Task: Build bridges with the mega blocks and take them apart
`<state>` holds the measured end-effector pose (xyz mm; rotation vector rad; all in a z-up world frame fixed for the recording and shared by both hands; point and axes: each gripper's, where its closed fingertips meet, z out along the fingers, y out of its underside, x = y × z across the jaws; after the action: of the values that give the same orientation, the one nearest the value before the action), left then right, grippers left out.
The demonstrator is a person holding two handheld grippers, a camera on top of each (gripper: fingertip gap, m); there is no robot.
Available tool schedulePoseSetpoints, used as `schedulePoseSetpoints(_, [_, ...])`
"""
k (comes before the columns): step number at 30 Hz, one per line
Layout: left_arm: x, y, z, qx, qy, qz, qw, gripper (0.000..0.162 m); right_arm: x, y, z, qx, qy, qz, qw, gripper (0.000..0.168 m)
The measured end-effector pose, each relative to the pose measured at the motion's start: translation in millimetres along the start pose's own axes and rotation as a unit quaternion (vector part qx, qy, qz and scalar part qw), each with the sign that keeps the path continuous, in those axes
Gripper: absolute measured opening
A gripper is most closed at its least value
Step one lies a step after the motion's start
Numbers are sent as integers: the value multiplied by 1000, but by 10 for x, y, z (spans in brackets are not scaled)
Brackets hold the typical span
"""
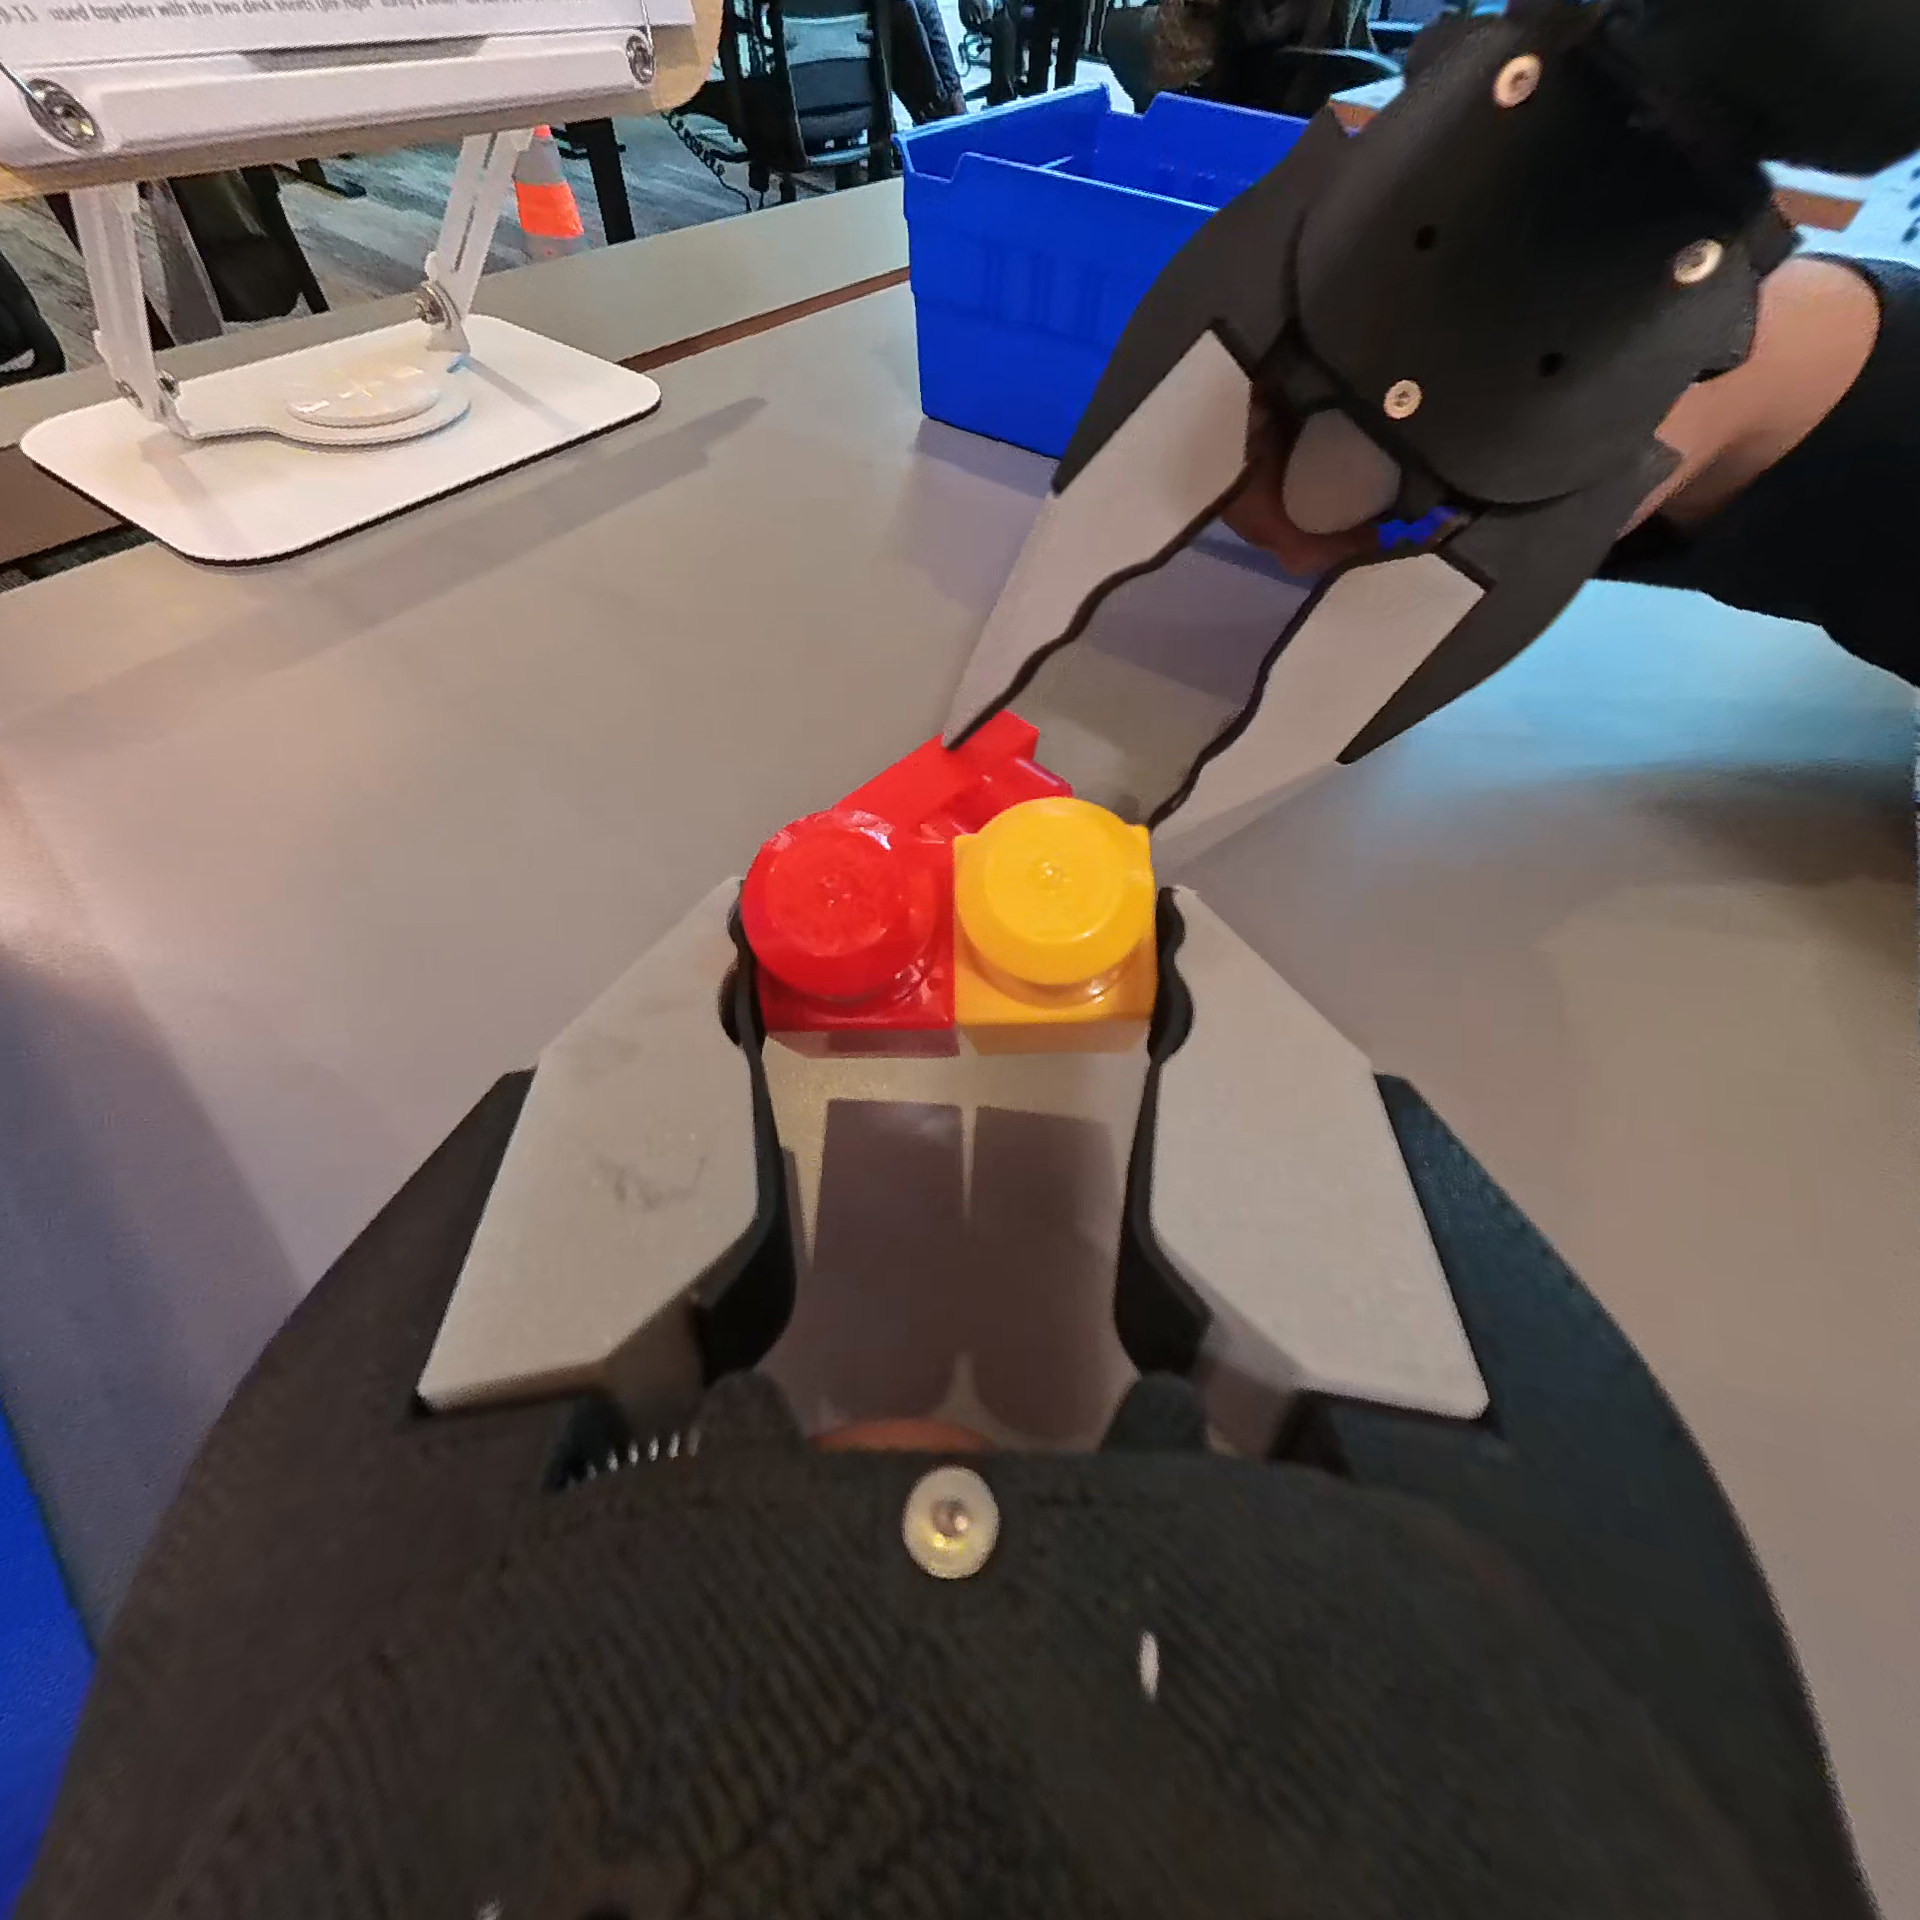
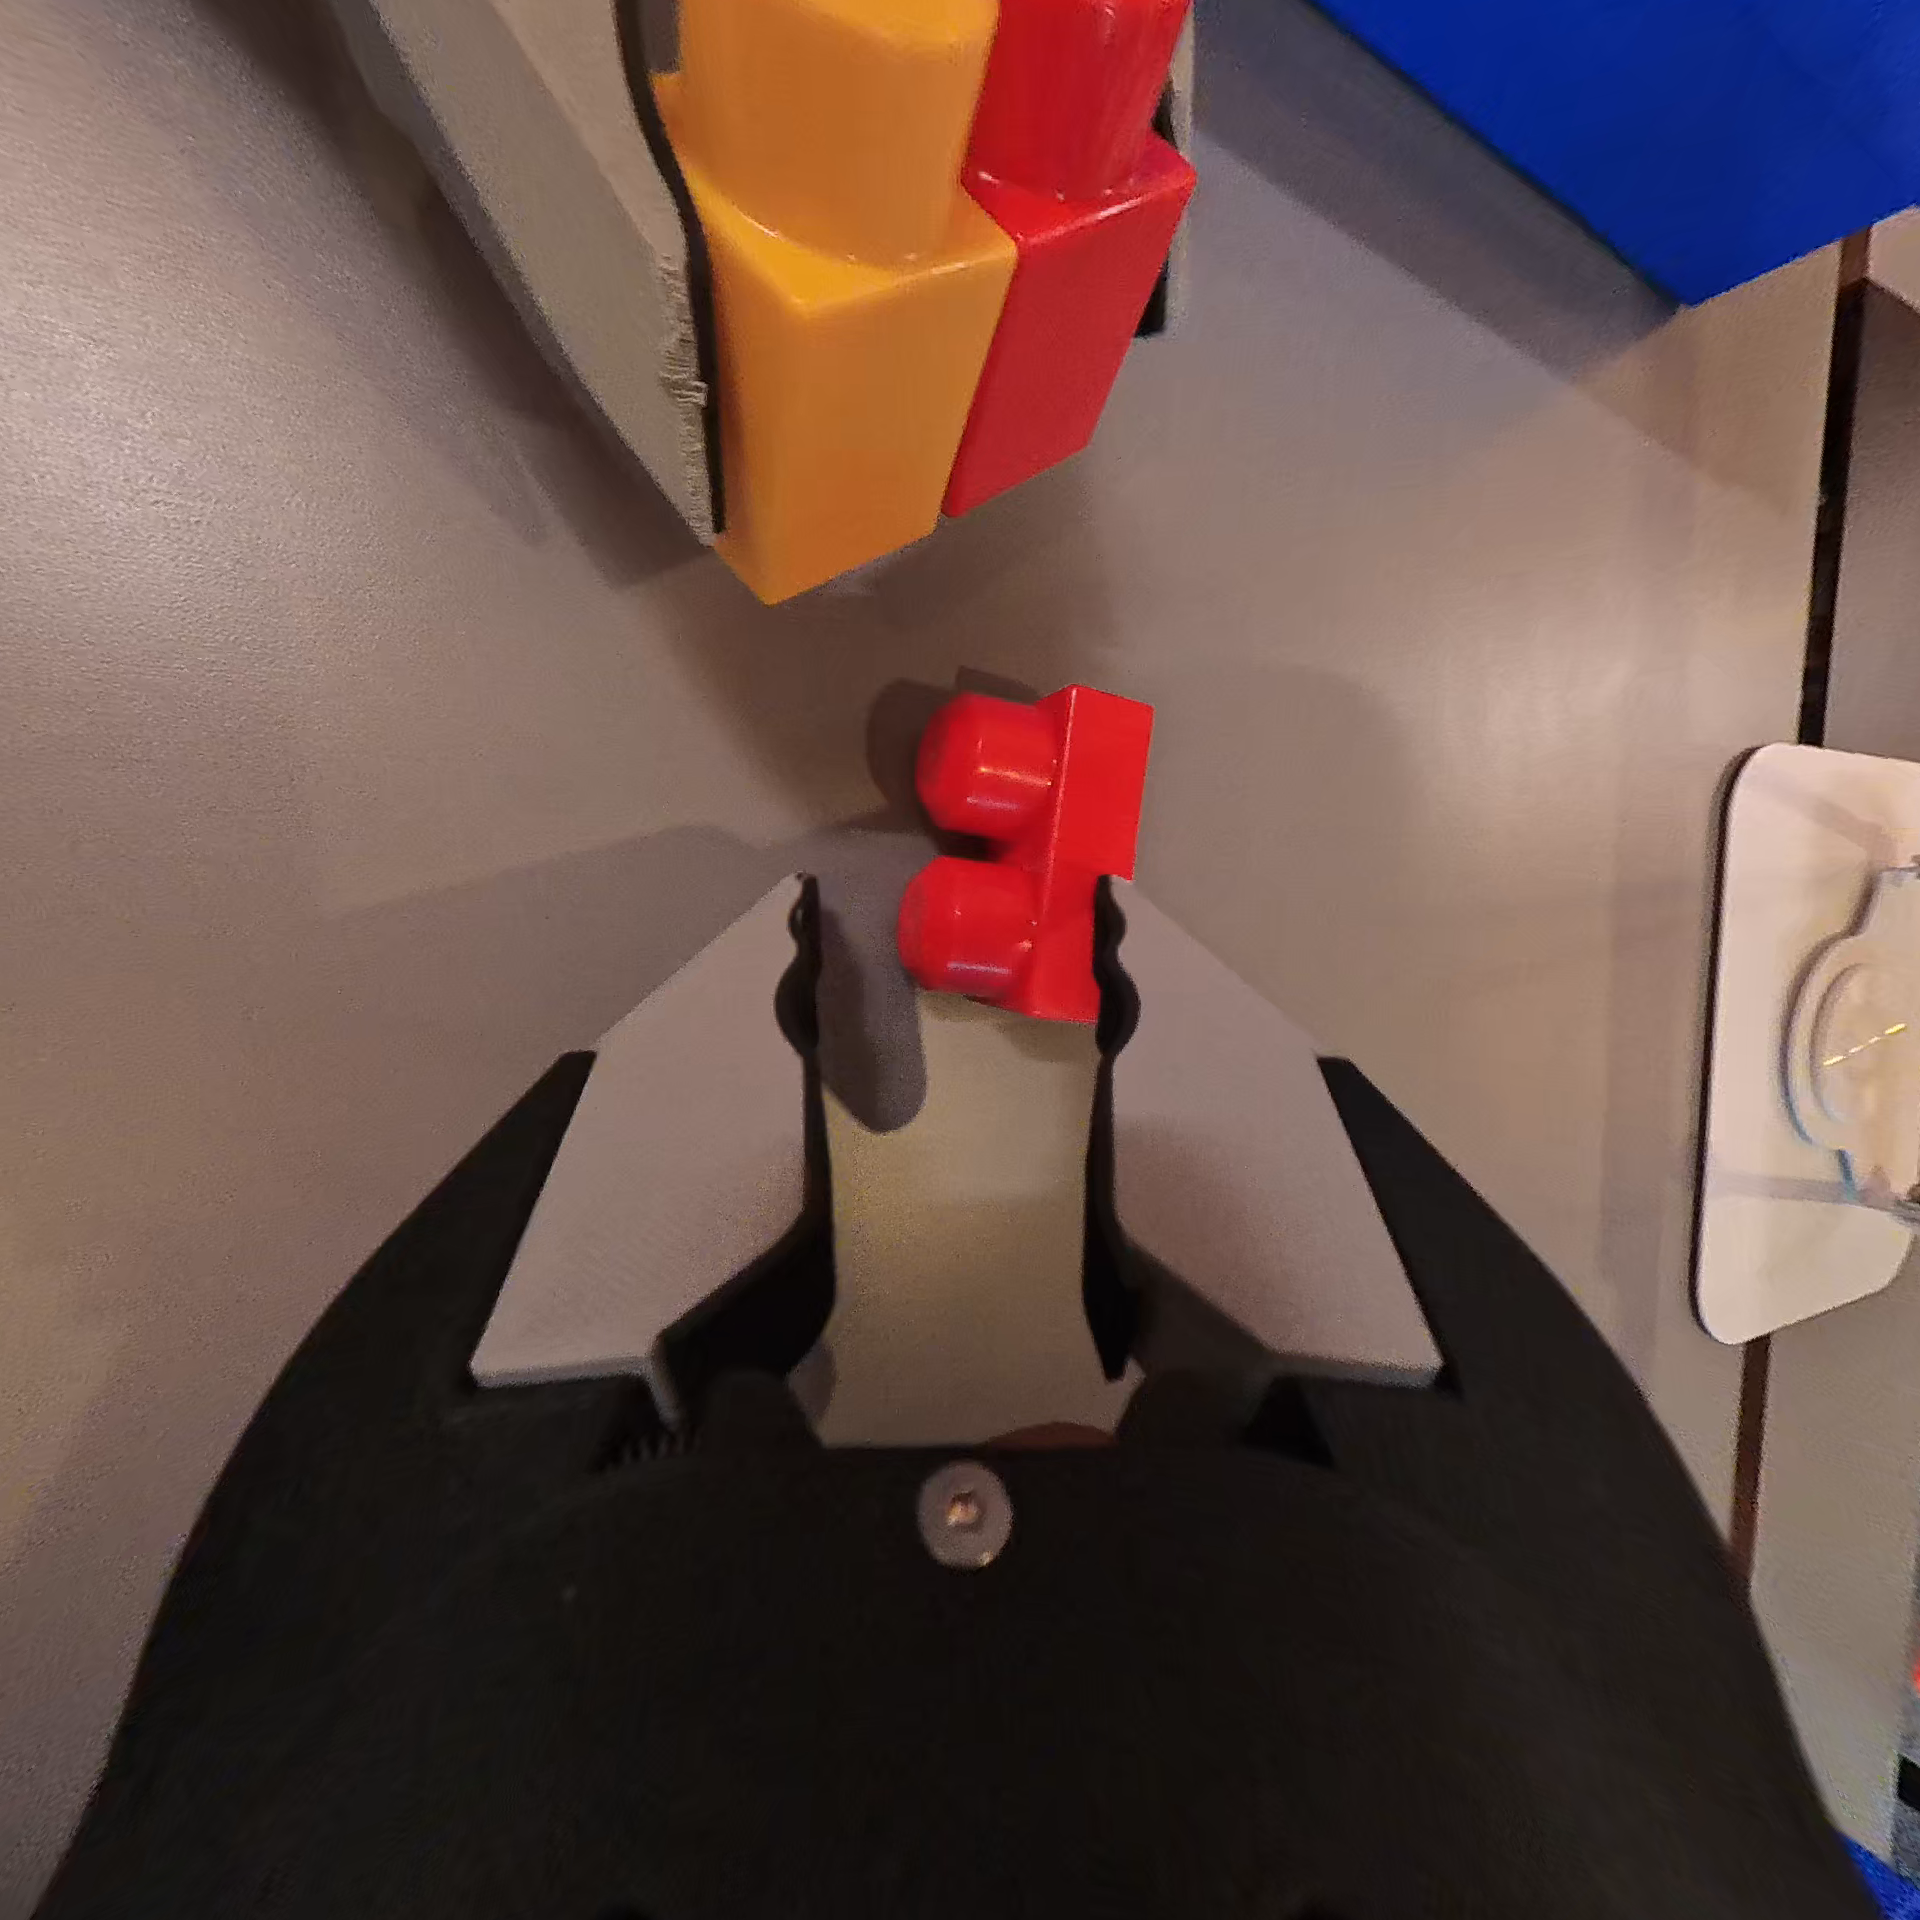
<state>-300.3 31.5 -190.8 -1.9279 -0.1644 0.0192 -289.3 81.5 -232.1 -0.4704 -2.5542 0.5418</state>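
Note:
My left gripper (image 1: 956, 935) is shut on a red one-stud block (image 1: 847, 925) and a yellow one-stud block (image 1: 1055, 914), held side by side with their studs facing the camera, above the grey table (image 1: 416, 779). Just beyond them a red two-stud block (image 1: 966, 774) lies on its side on the table. My right gripper (image 1: 1049, 779) is open and points down over it. In the right wrist view the gripper (image 2: 956, 894) straddles the near end of this block (image 2: 1039, 852); the right finger touches the block's base and the left finger stands apart. The held yellow (image 2: 842, 343) and red (image 2: 1060, 312) blocks hang above.
A blue bin (image 1: 997, 312) stands at the back of the table, also in the right wrist view (image 2: 1662, 104). A white stand with a flat base (image 1: 343, 436) is at the far left. A person's dark-sleeved arm (image 1: 1818, 416) holds the right gripper. The grippers' ends are close to 7 centimetres from one another.

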Motion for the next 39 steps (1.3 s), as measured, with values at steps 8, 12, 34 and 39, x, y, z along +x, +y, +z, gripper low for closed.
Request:
schedulePoseSetpoints(8, [22,14,15,-4,6,0,1000,74,91,7,27,6,-10,6,1000,49])
schedulePoseSetpoints(12, [23,9,10,-2,8,-4,1000,74,157,18,81,-3,-15,13,1000,61])
schedulePoseSetpoints(34, [59,35,17,-10,15,0,1000,74,317,44,185,-9,-108,153,982,43])
schedulePoseSetpoints(39, [85,40,23,-12,19,4,1000,74,204,-106,13,52,-313,370,873,43])
